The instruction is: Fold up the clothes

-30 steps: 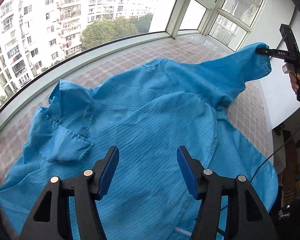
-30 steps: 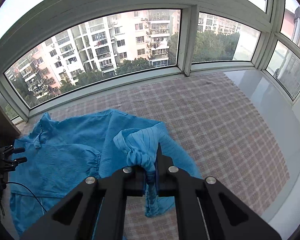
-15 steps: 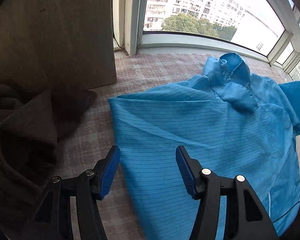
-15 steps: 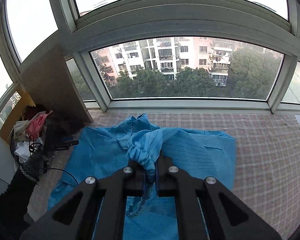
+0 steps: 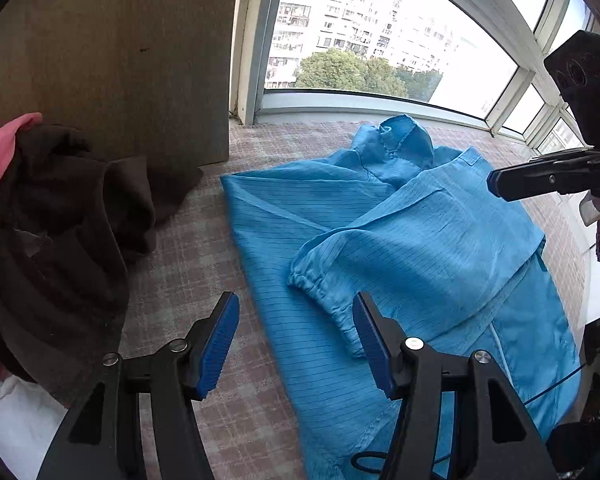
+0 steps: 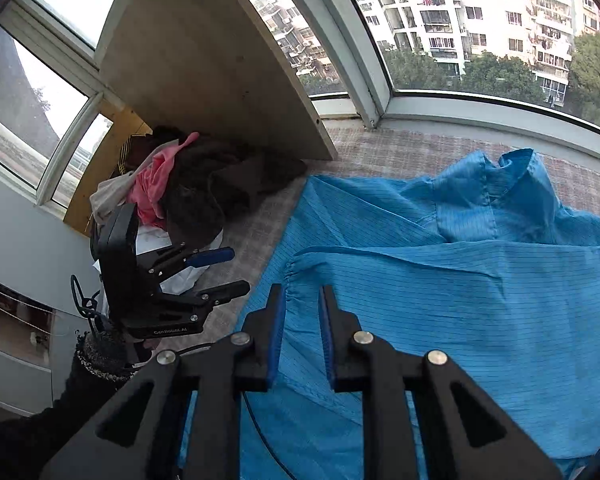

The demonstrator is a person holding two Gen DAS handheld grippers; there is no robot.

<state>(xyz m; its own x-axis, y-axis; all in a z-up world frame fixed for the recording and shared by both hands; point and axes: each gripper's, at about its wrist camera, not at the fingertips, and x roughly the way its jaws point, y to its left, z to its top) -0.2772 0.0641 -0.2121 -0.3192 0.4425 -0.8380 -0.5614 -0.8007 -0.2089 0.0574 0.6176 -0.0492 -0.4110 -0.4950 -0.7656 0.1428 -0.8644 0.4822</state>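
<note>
The right tongs hang just above the elastic cuff of the blue garment; their jaws have just been opening and now stand narrowly apart, gripping nothing (the cuff lies on the cloth below the tips). The sleeve lies folded across the garment's body. The left tongs stand about half open and empty, over the garment's left edge, beside that same cuff. The garment itself lies spread flat on the checked cloth that covers the window ledge, its collar toward the window. To the left of the garment, a heap of dark brown clothes with something pink in it rests against a wooden board.
</note>
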